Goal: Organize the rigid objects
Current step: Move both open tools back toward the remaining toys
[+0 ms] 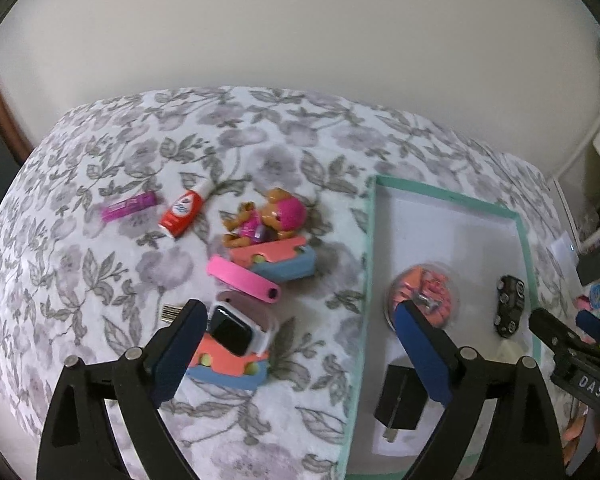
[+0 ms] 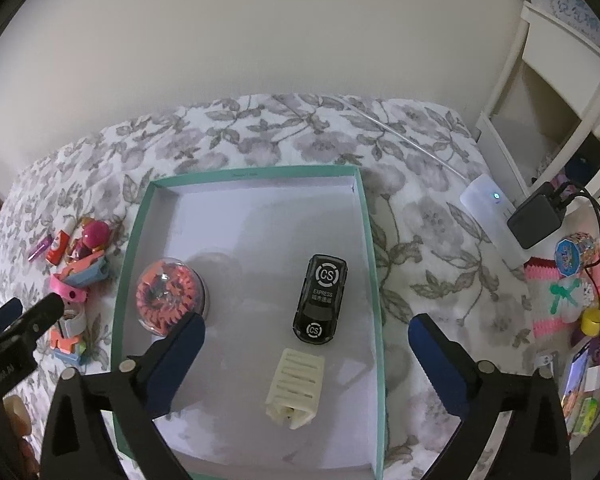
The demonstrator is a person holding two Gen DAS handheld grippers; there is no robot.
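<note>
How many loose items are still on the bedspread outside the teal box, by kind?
Coral-and-blue blocks: 2
Purple tube: 1
Red bottle: 1
Toy dog: 1
Pink band: 1
Smartwatch: 1
Small barcoded piece, too small to identify: 1
Total: 8

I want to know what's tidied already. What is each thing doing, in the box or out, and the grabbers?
Box: open, on the bedspread.
Dome: in box.
Car: in box, on its wheels.
White plug: in box, lying down.
Watch: outside.
Doll: outside, lying down.
Left gripper: open, empty.
Right gripper: open, empty.
</note>
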